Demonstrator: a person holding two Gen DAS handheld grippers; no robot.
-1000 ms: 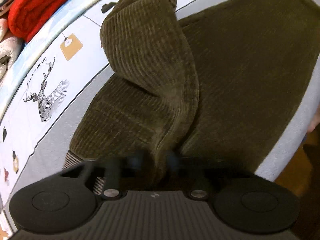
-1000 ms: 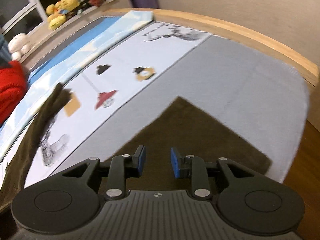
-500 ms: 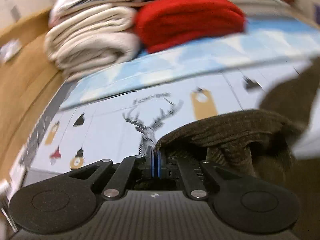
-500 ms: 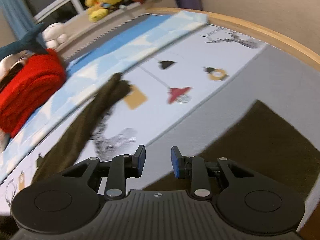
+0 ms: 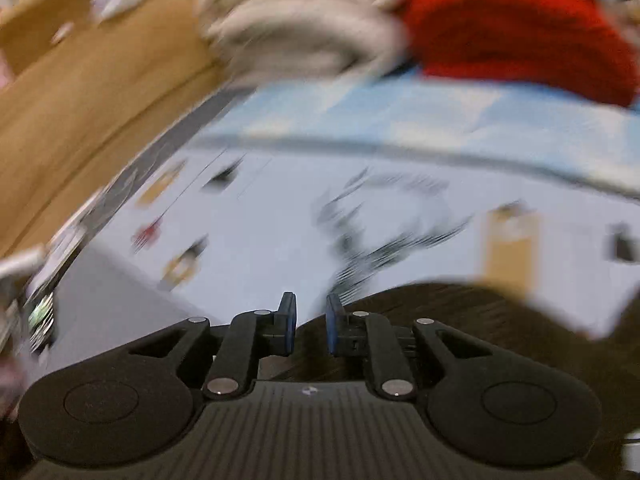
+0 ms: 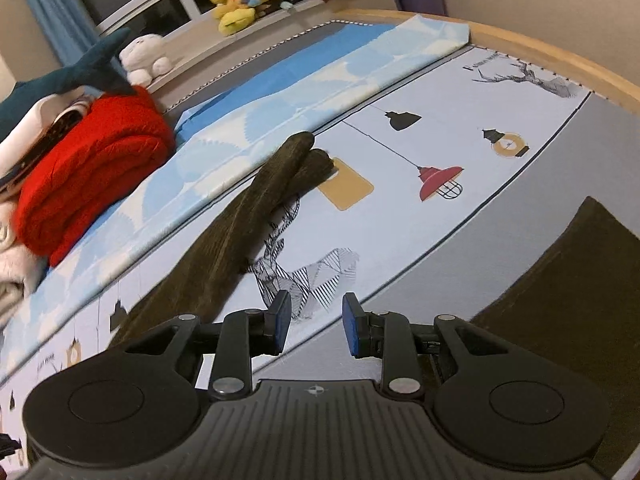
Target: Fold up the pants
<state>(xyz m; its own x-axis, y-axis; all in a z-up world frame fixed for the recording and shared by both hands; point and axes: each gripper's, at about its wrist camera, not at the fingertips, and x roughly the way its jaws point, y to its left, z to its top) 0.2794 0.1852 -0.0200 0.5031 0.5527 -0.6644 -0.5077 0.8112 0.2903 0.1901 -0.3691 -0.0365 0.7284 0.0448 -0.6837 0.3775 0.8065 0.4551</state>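
Observation:
Dark olive corduroy pants lie on a printed bed sheet. In the right wrist view one leg (image 6: 256, 216) stretches toward the far left, and the flat body (image 6: 560, 300) lies at the right. My right gripper (image 6: 314, 326) is open and empty above the sheet between them. In the blurred left wrist view the pants (image 5: 460, 320) lie just beyond and right of my left gripper (image 5: 310, 322), which is open with nothing between its pads.
A folded red blanket (image 6: 88, 172) and cream blankets (image 5: 304, 28) are stacked at the far left of the bed. Plush toys (image 6: 240, 0) sit on the window ledge. A wooden bed frame (image 6: 560, 60) rims the mattress. A blue sheet (image 6: 300, 76) lies along the back.
My left gripper has opened and let go of the pants fold, and its view swung left. My right gripper has tilted further toward the pants leg, still open.

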